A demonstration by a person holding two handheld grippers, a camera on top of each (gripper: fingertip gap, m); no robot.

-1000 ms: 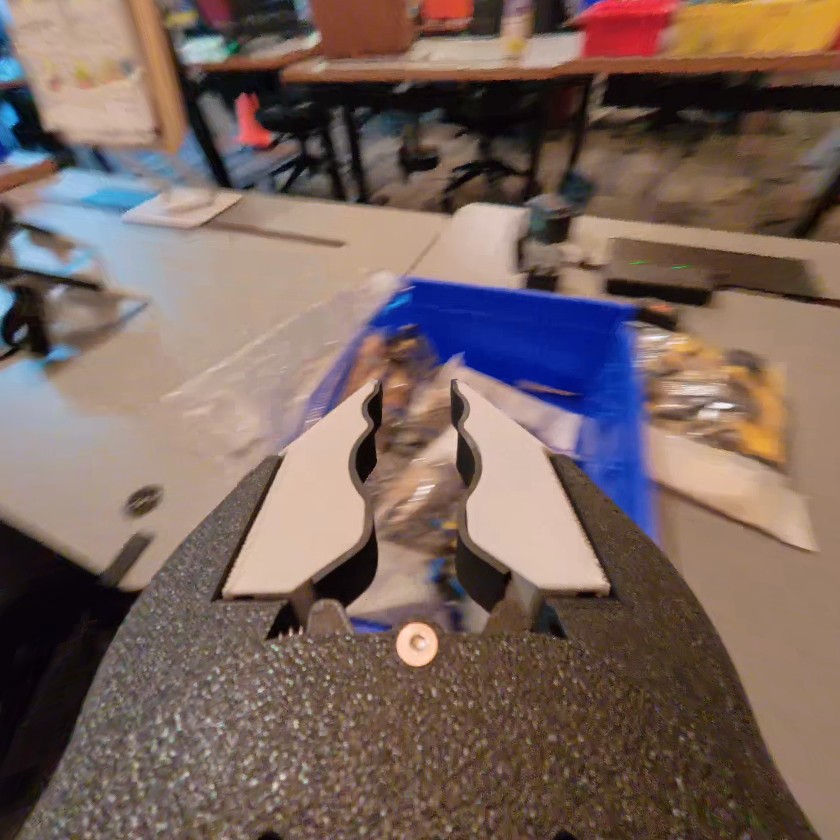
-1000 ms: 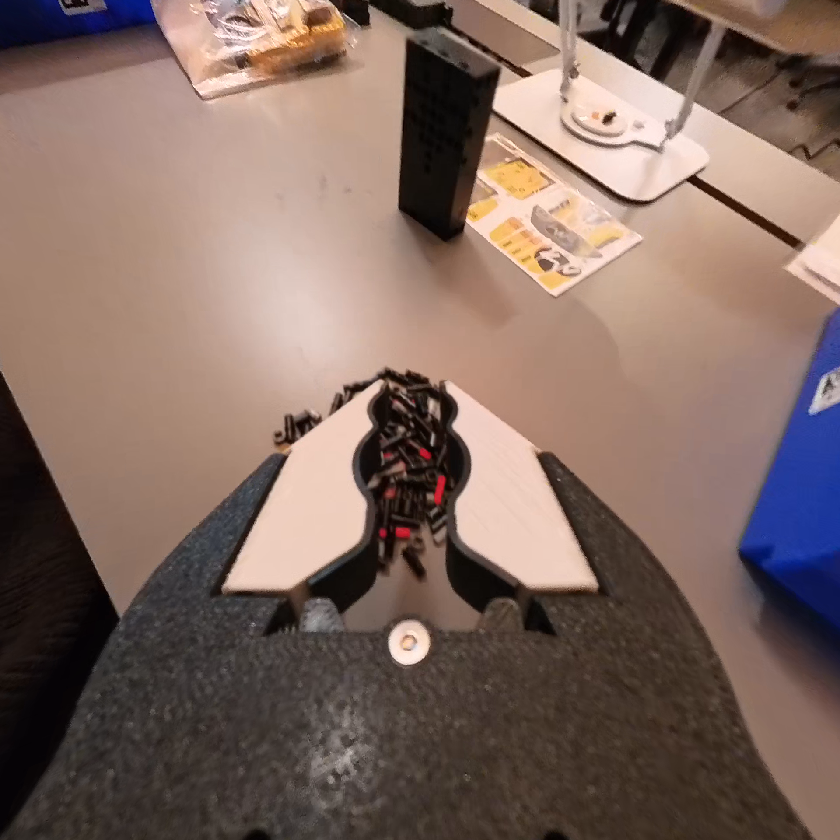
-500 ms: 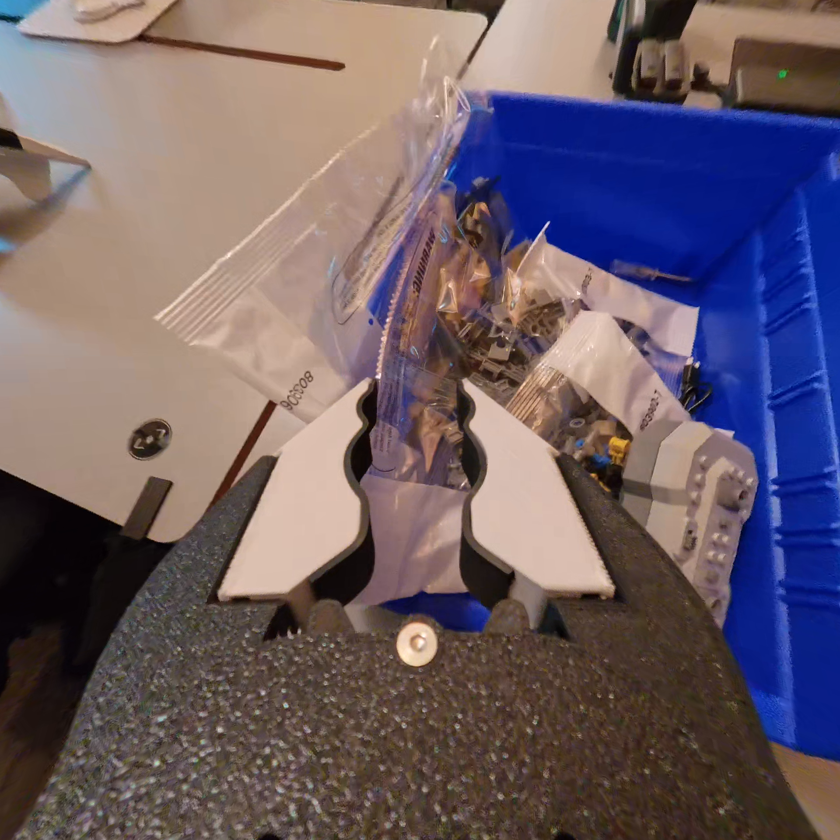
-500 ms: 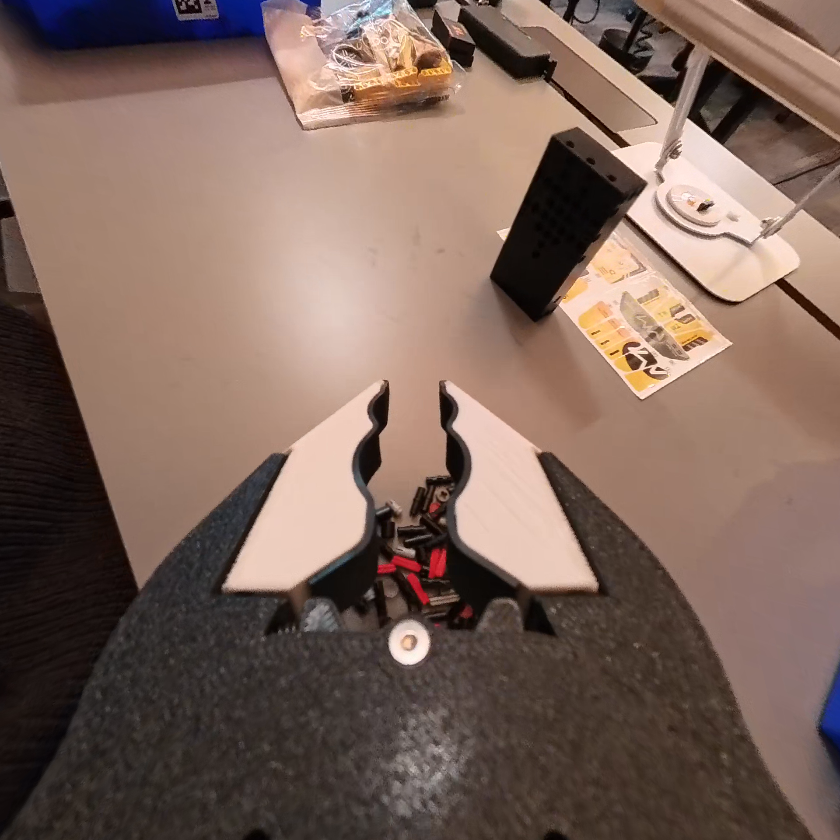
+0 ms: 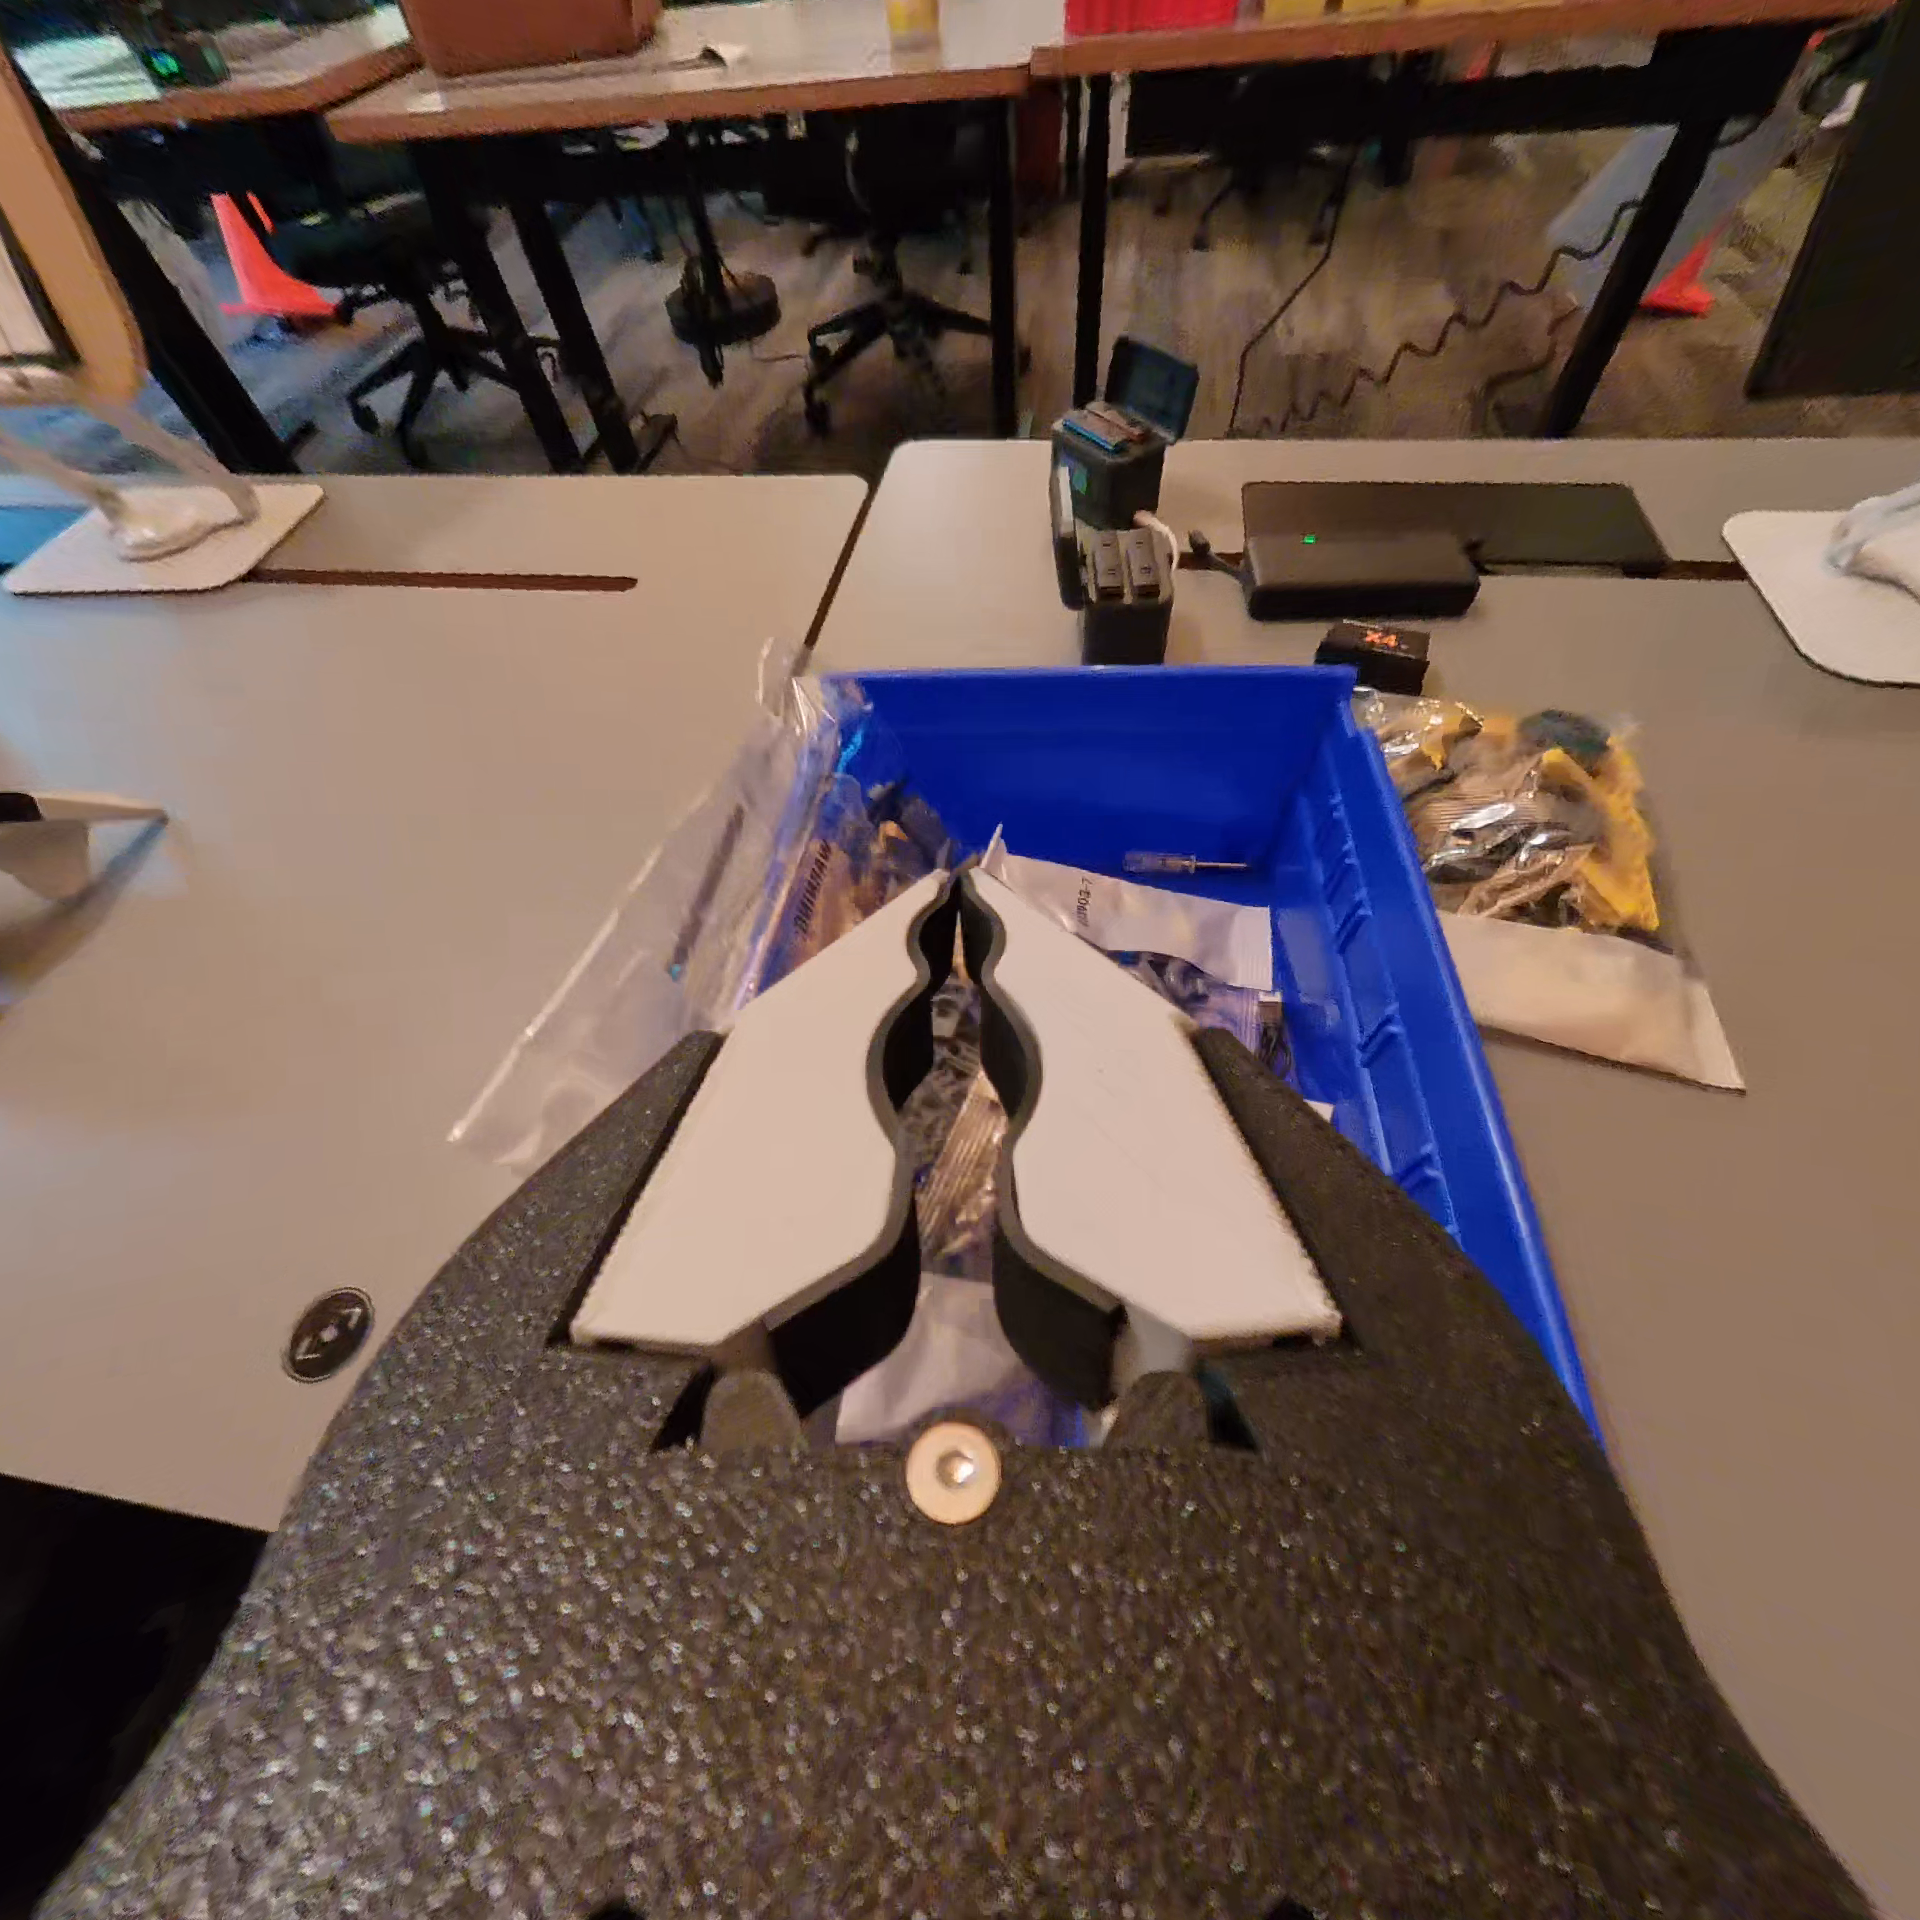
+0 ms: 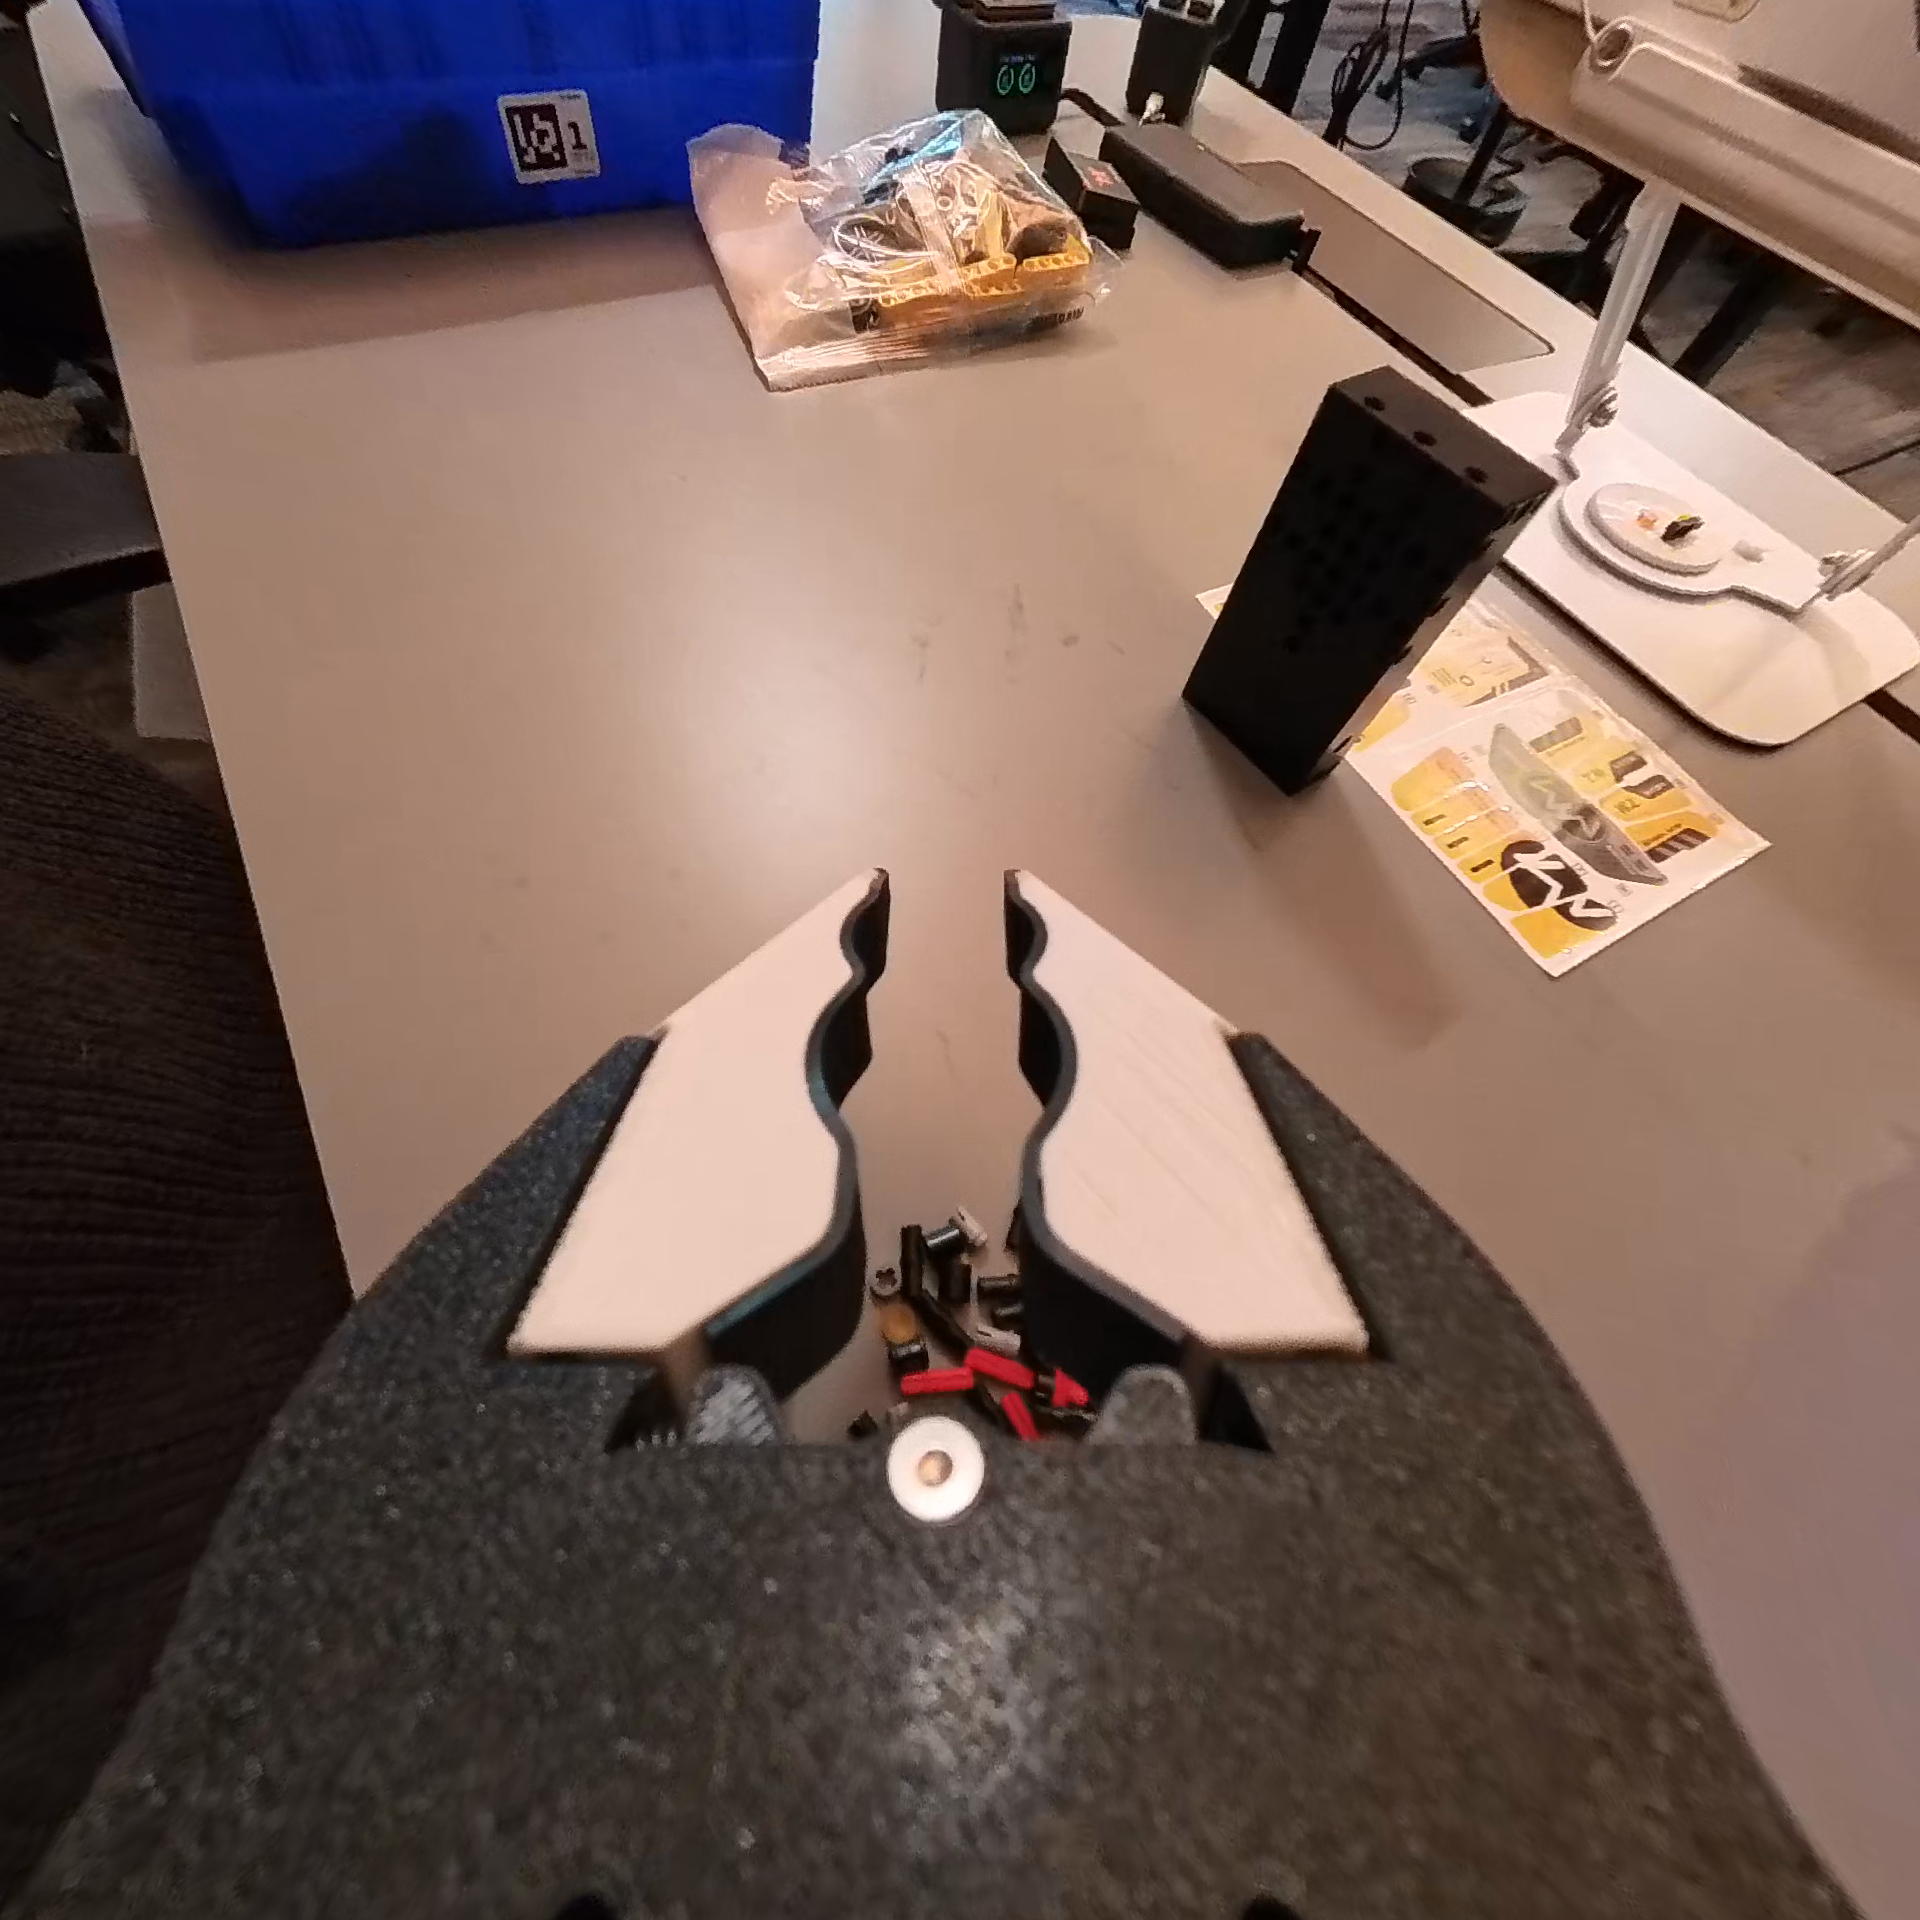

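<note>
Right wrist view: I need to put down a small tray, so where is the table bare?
The widest bare patch of the grey table lies between the blue bin, the clear bag of yellow parts and the black perforated block. It is crowded by the sticker sheet and the small black and red pins under the right hand-held gripper.
</note>
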